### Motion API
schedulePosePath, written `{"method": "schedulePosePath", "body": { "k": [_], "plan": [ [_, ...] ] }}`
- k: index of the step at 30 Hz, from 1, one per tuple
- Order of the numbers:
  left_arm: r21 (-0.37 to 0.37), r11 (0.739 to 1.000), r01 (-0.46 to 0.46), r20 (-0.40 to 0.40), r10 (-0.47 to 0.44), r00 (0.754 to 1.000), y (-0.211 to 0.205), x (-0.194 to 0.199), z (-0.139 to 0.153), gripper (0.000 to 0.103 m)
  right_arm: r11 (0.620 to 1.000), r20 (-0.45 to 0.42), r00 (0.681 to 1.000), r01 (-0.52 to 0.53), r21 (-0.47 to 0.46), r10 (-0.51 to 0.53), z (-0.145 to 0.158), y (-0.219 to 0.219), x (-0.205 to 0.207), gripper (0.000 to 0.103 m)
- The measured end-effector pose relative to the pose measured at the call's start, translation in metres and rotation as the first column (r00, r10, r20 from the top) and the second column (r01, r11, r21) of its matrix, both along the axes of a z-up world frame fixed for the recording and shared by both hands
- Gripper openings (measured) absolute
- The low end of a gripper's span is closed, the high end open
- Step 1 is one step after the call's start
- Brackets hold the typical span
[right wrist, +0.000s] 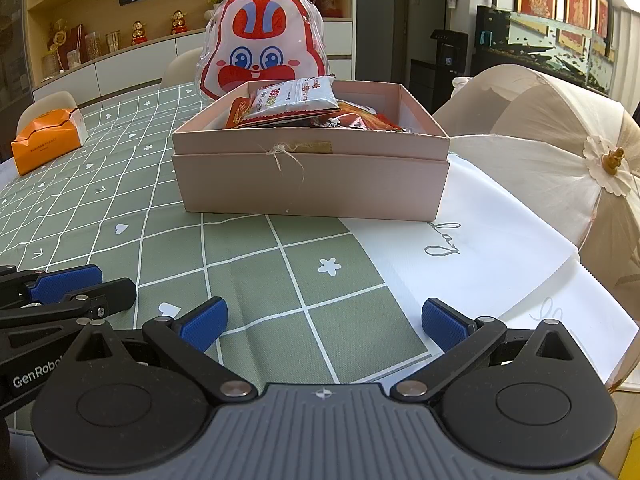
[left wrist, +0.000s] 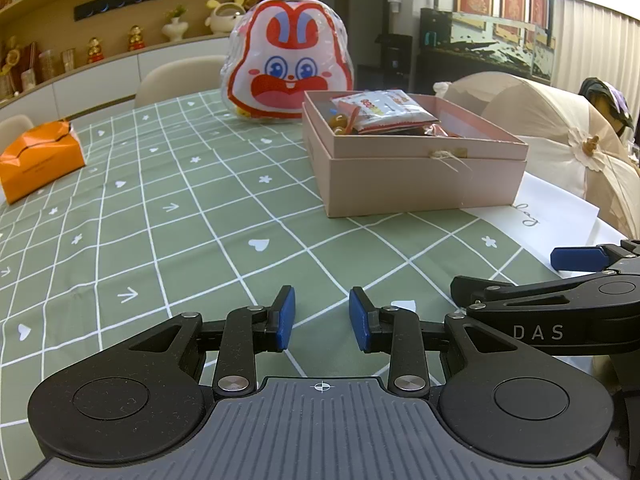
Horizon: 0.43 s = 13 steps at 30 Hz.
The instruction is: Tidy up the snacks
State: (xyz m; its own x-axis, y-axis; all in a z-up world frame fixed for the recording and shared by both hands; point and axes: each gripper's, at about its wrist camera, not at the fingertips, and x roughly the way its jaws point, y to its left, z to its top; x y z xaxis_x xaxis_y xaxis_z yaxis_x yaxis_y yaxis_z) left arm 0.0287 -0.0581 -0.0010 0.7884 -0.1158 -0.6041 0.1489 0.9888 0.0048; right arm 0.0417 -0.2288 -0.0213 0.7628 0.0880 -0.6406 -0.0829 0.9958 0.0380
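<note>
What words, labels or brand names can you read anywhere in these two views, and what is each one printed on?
"DAS": on the right gripper, seen from the left wrist.
"GenRobo", cut off: on the left gripper, seen from the right wrist.
"lay", cursive, partly hidden: on the white sheet under the pink box.
Too small or blurred: snack packets, orange bag, shelf items.

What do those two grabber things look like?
Both are black, with jointed linkages and silver pivot pins. Each ends in two fingers with textured blue pads. The left gripper and right gripper have round black discs and a ribbed grey base. One is marked "GenRobo", the other "DAS".
</note>
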Motion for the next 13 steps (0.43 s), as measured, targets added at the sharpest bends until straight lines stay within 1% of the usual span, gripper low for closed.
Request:
{"method": "schedulePosePath", "body": {
  "k": [13],
  "plan": [
    [-0.005,1.0,0.001,-0.001,-0.001,1.0,0.0007,-0.0001,0.0,0.035,1.0,0.0,1.0,0.0,0.0,0.0,0.0001,0.0,-0.0001,0.103]
  ]
}}
